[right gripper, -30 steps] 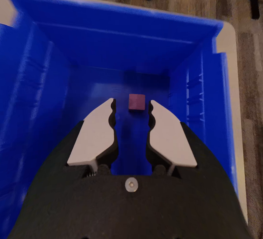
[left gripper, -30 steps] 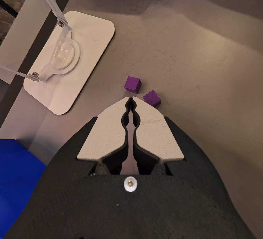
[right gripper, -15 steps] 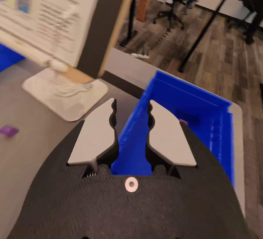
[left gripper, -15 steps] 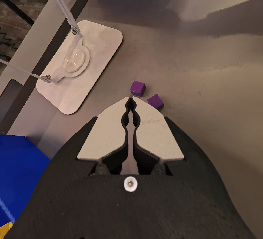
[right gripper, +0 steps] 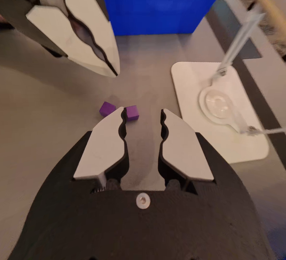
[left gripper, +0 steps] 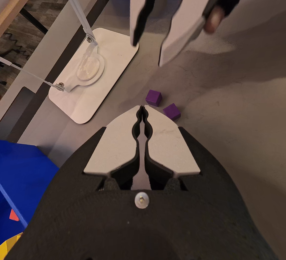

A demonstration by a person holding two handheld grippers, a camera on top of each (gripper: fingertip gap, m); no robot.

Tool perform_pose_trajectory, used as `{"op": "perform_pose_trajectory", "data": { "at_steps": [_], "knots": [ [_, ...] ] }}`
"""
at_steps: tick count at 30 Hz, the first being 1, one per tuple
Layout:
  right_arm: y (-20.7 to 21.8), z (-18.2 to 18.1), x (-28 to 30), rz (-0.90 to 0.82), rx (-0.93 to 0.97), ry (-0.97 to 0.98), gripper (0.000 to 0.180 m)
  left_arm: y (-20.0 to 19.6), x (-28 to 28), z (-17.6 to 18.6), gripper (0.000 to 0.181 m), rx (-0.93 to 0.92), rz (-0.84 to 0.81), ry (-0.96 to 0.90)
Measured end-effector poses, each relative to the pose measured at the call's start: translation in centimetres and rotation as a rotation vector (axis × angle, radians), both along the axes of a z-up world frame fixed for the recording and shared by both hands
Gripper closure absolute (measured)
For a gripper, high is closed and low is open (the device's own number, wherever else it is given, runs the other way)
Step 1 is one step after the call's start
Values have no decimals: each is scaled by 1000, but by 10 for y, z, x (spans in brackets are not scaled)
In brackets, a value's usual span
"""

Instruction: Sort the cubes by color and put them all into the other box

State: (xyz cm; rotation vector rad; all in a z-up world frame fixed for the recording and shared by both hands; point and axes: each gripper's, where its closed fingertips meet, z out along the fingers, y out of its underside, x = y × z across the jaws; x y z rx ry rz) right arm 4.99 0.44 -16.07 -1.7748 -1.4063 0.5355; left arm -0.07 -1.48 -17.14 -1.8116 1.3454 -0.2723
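Two purple cubes lie on the grey counter, close together but not quite touching. In my right wrist view, one purple cube (right gripper: pixel 132 112) sits just past the tip of my right gripper's (right gripper: pixel 142 110) left finger, partly hidden by it, and the other purple cube (right gripper: pixel 106 108) lies beyond that finger's outer side. The right fingers stand apart with nothing between them. My left gripper (left gripper: pixel 142 106) has its fingers together, empty, tips just short of the same pair; from that side they lie slightly right of the tips.

I judge these cubes to be light, rigid blocks, probably wooden with a matte paint, so neither fragile nor very slippery. I would take the nearer one across two opposite flat faces, squared to the fingers, since a corner grip could make it twist out. Their closeness means a finger may nudge the neighbour.

Outward, a white stand base (right gripper: pixel 216 113) lies right of the right fingers, and a blue box (right gripper: pixel 154 4) stands ahead.
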Motion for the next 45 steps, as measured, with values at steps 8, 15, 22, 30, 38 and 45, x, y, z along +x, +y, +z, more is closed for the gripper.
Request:
{"op": "perform_pose_trajectory", "data": {
  "at_steps": [8,15,22,30,38,45],
  "knots": [
    [-14,-42,-26,137,-65,-72,139,2,-3,2,181,-3,5,-9],
    [-14,-44,-23,138,-66,-82,138,-1,-1,2,181,-2,-5,-5],
    [-11,-50,-26,143,-86,-75,140,-4,4,1,181,-2,-12,1],
    [-8,-57,-25,141,-101,-80,138,-18,16,-4,181,9,-57,23],
    [-16,-44,-11,93,-88,-29,136,-26,25,3,181,83,-48,12],
    [-17,-35,10,0,-79,24,135,-51,45,4,181,135,-128,-1]
  ]
}}
